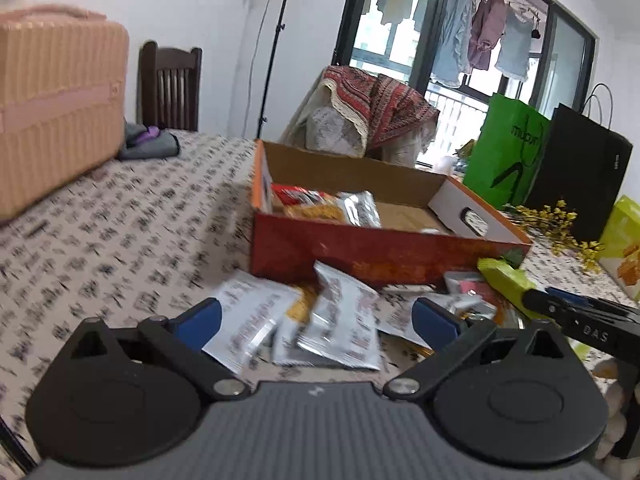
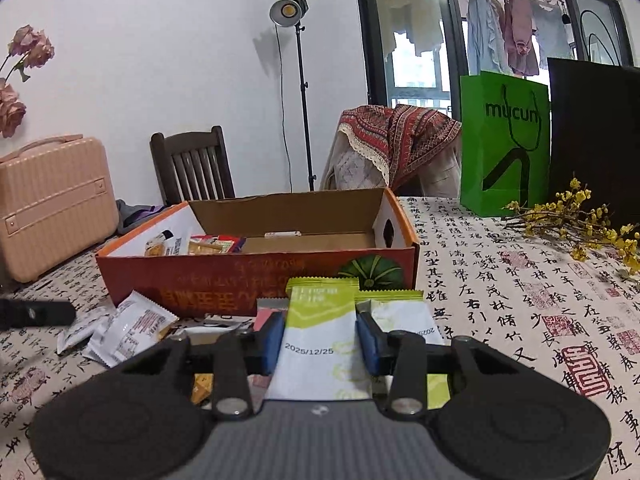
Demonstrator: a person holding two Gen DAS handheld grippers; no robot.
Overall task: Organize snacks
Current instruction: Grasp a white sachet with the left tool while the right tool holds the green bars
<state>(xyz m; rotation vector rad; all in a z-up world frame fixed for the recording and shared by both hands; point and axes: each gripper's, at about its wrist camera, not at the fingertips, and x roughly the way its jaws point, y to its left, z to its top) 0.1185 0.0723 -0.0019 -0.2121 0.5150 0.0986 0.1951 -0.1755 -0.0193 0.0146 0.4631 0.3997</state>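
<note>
We see a white wall [image 2: 160,40], a dark chair [image 2: 192,164], a lamp [image 2: 289,10] (lit) and a window [image 2: 416,60].

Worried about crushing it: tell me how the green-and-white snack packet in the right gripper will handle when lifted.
The green-and-white packet looks like a thin sealed pouch, so probably light and floppy past the pads. The right gripper pinches its sides, so it may buckle. Glossy film could slip slightly.

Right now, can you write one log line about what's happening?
right hand-held gripper: shut on green-white snack packet | left hand-held gripper: open over silver packets | orange box: partly filled
</note>
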